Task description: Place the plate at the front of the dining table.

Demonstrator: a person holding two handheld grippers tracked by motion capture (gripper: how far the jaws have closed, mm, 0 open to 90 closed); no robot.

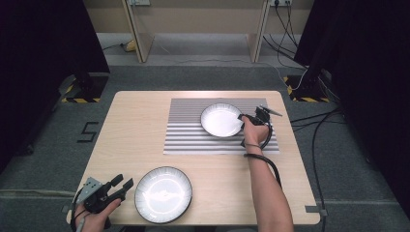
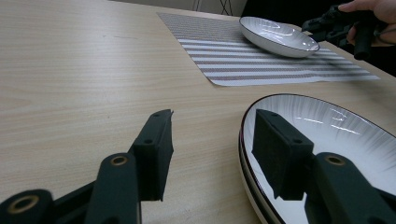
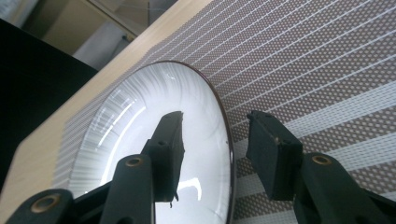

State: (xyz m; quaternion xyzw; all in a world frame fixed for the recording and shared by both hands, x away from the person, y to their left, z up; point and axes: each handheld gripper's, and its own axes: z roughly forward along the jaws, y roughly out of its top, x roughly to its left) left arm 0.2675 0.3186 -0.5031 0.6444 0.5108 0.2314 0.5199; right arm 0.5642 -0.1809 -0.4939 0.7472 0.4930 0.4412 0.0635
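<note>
The right gripper (image 1: 243, 117) sits at the three o'clock edge of the small plate (image 1: 221, 120) on the striped mat (image 1: 193, 140), toward two o'clock on the bench (image 1: 135, 125), and its fingers (image 3: 169, 149) stand wide open astride the rim, one over the white well, one outside over the mat, pressing on nothing. Down at seven o'clock the left gripper (image 1: 123, 183) waits just beside the nine o'clock rim of the large plate (image 1: 163, 194), its fingers (image 2: 156, 149) parted about halfway, one over the bench and one over the plate's well, nothing held. Both plates look glazed and stiff, likely slick, fairly heavy, and breakable if dropped; the thin dark rim is the place to pinch, fingers above and below, squarely, since a shallow bite could slip
</note>
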